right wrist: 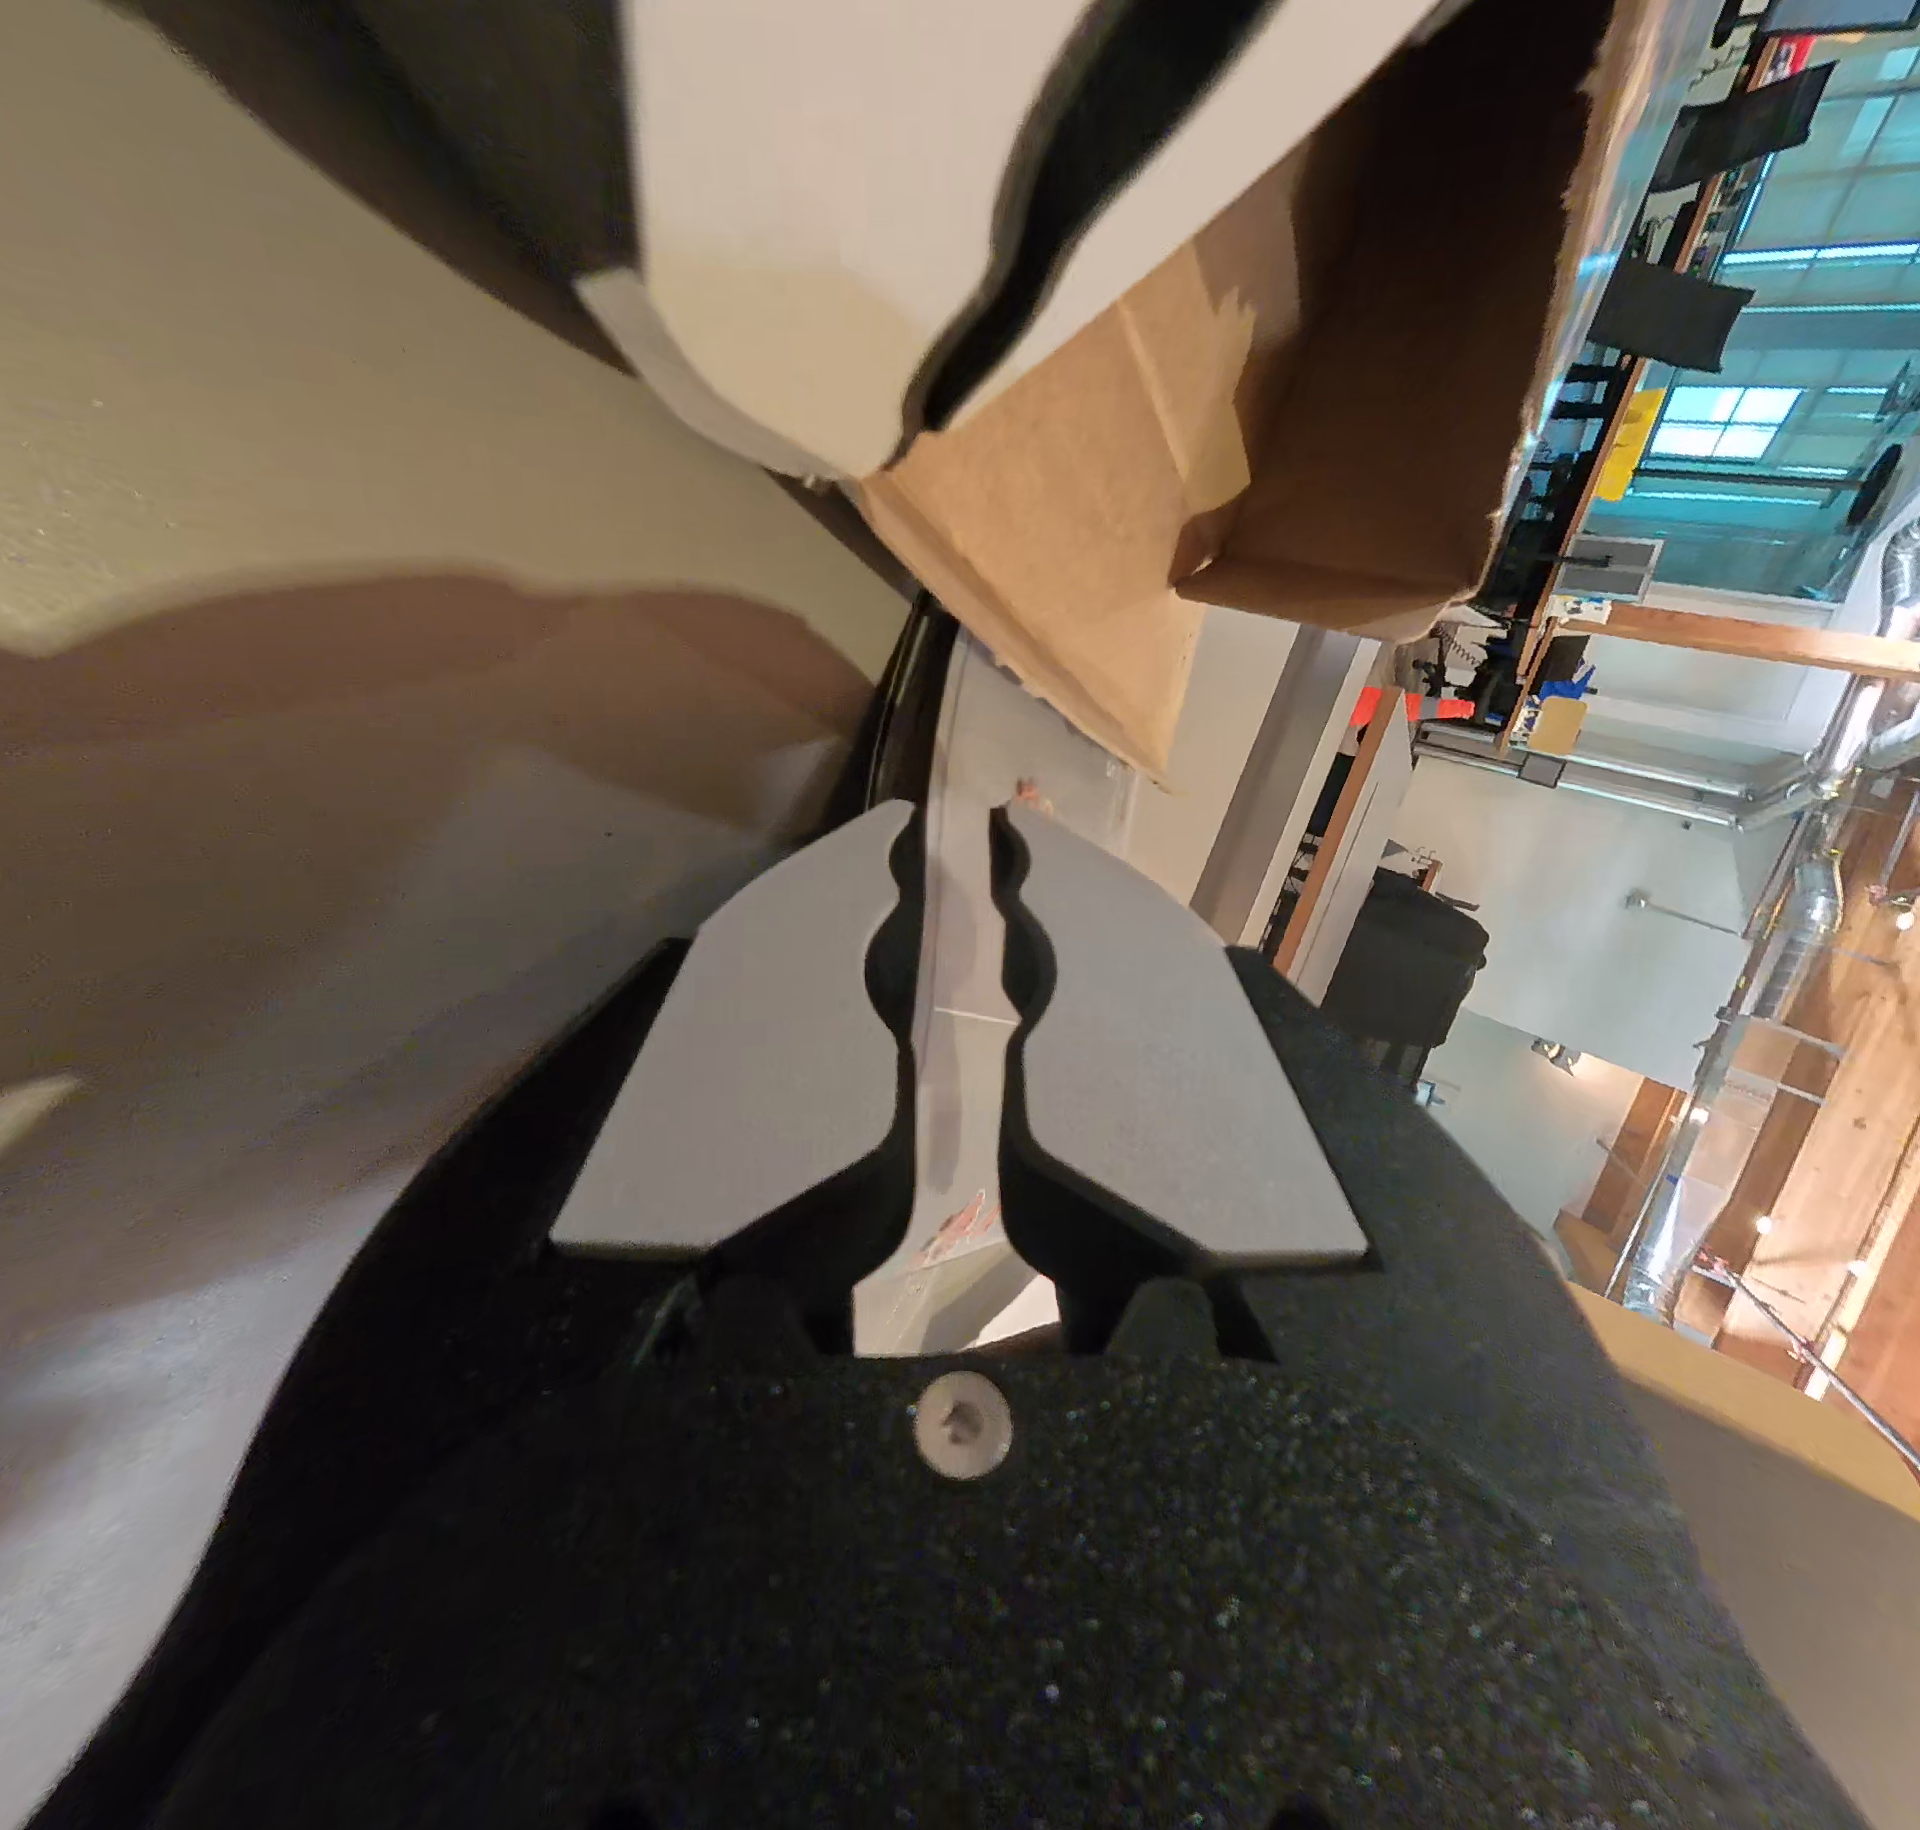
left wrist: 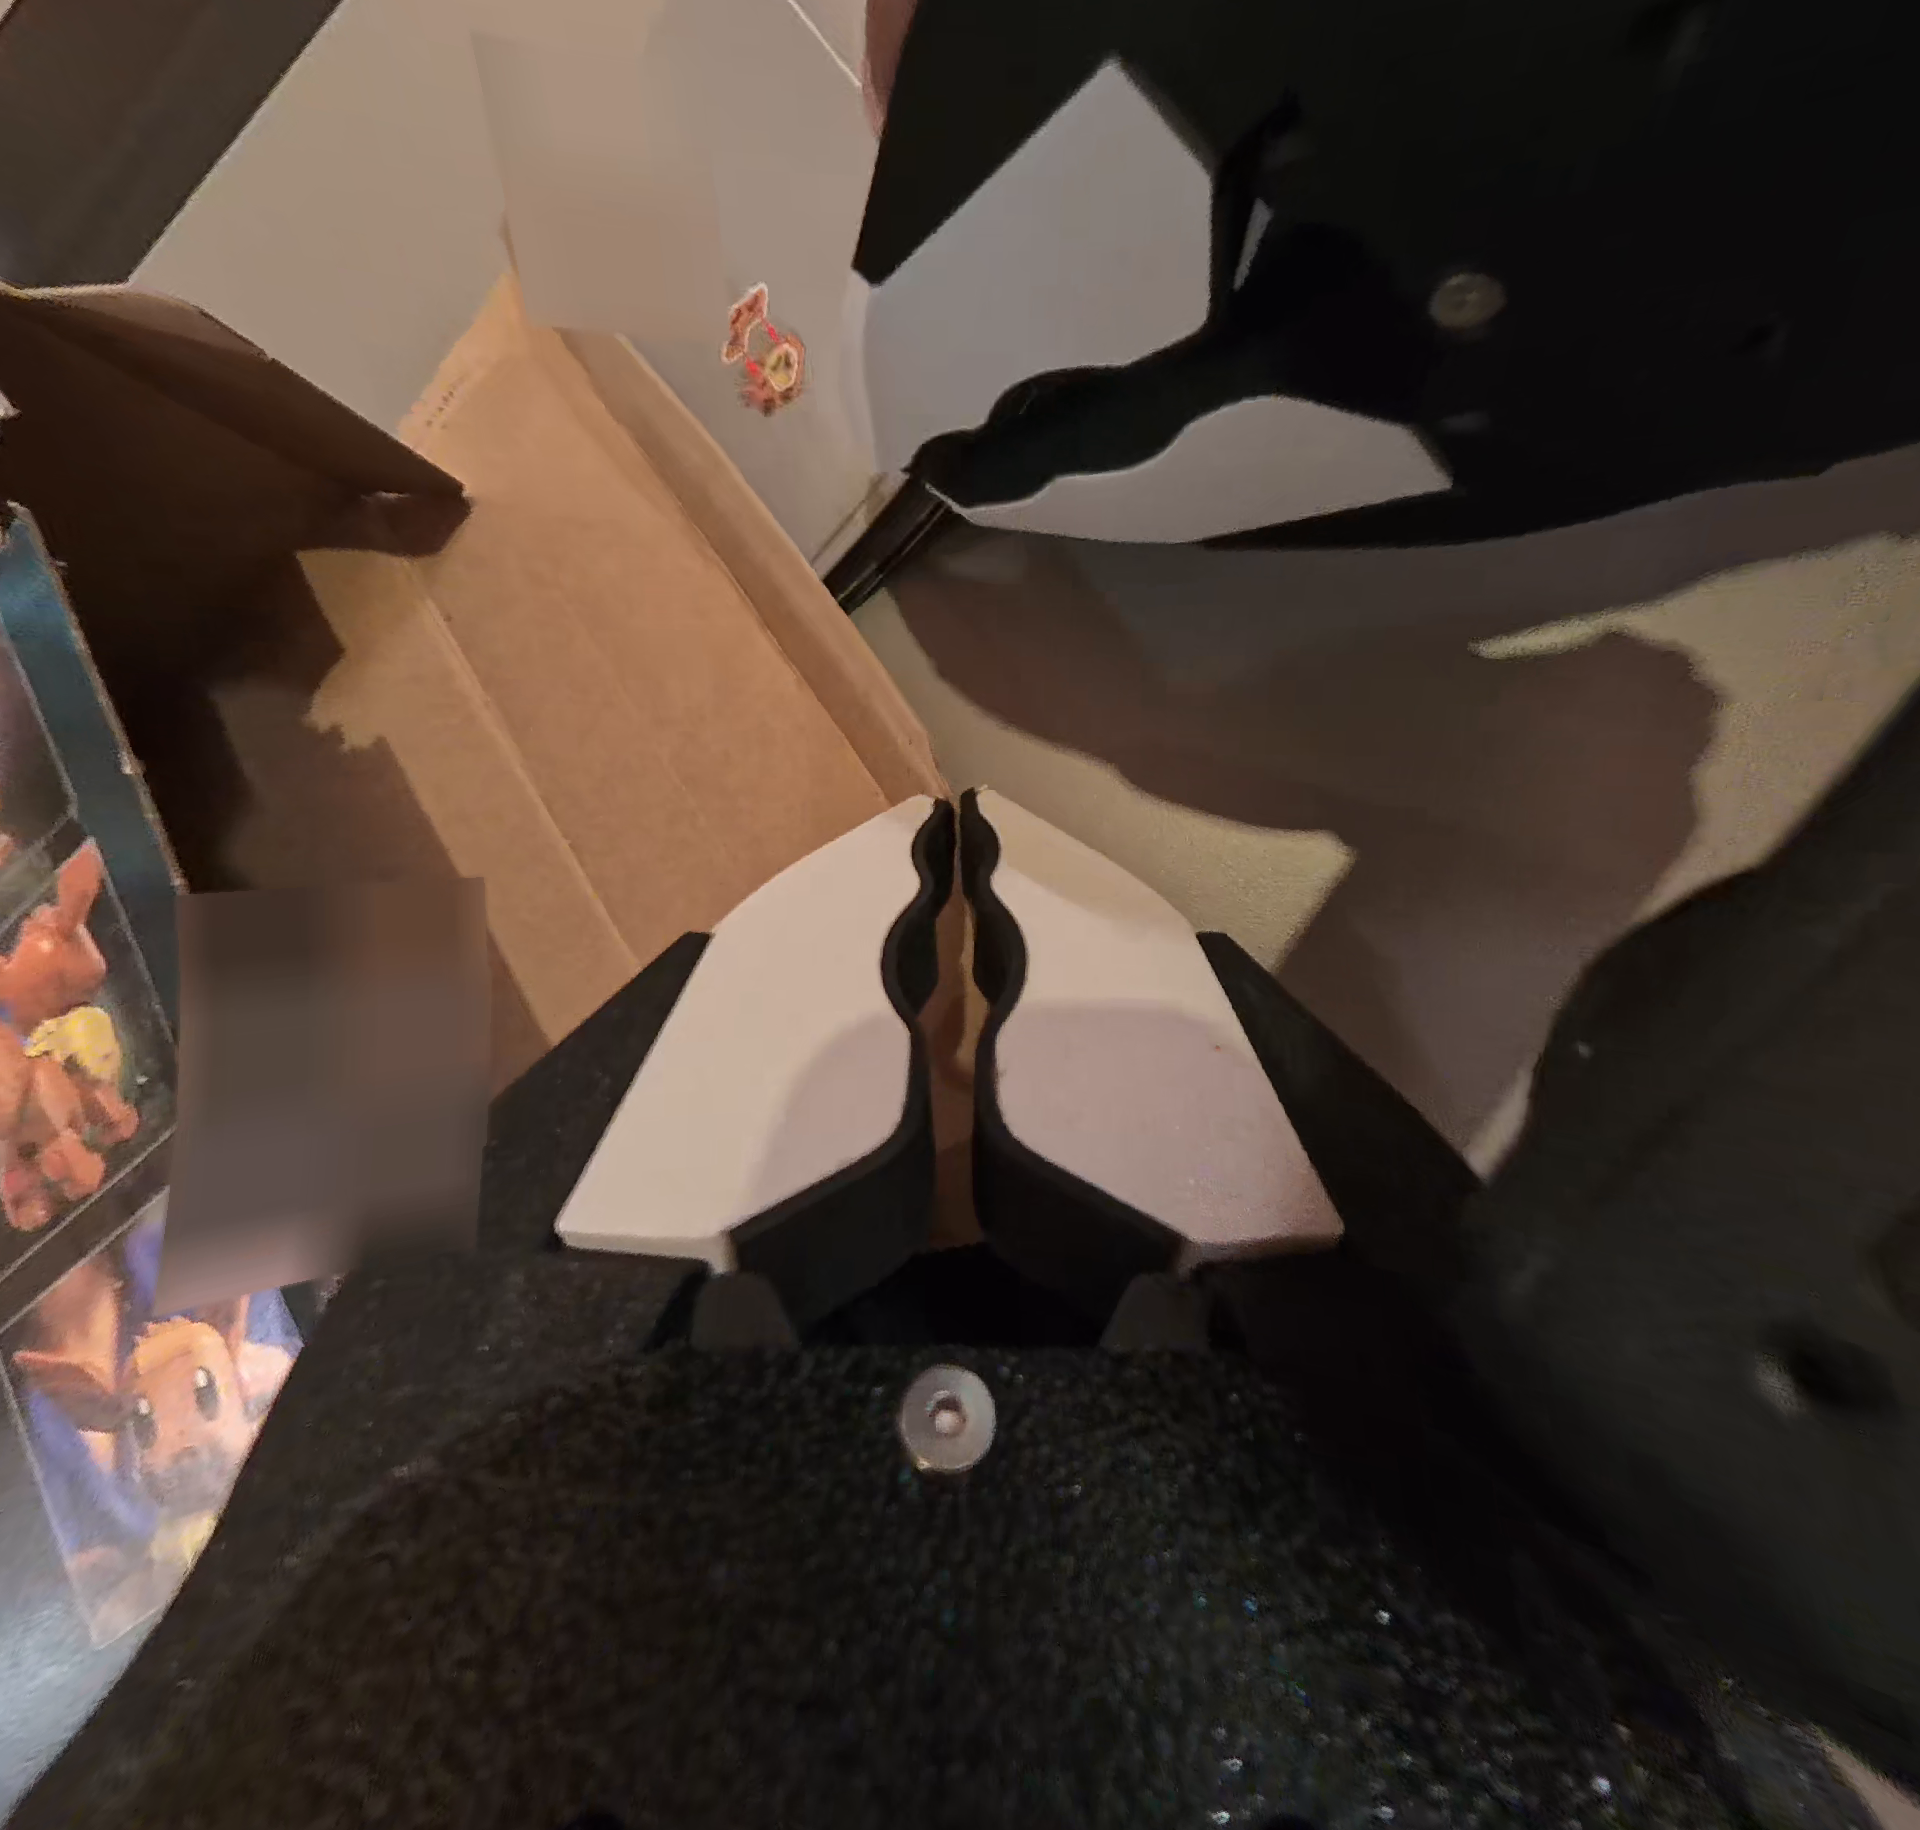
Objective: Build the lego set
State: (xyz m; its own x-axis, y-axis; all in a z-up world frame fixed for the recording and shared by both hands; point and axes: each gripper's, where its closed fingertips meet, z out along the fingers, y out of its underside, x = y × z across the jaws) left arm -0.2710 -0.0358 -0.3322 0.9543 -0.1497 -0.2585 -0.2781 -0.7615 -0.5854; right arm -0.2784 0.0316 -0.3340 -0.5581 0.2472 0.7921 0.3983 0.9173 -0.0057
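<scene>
My left gripper (left wrist: 957,809) is shut on the thin edge of an open brown cardboard box (left wrist: 623,637). The right wrist view confirms it: the white fingers (right wrist: 790,326) pinch the box's corner (right wrist: 1060,554). My right gripper (right wrist: 956,824) is open, its pads a little apart. A thin white-and-clear sheet (right wrist: 961,949) stands between the pads, close to the left one, and neither pad presses on it. In the left wrist view the sheet (left wrist: 727,222) carries a small red and yellow sticker (left wrist: 767,352), and the right gripper (left wrist: 956,455) reaches its lower edge.
A printed box with cartoon figures (left wrist: 73,1001) stands at the left. A beige tabletop (left wrist: 1195,845) lies under both grippers, with a black strip (left wrist: 883,533) by the sheet. Another cardboard surface (right wrist: 1714,1417) is at lower right. Shelves and windows (right wrist: 1714,430) are far behind. The gap from one gripper's tips to the other's is roughly 7 cm.
</scene>
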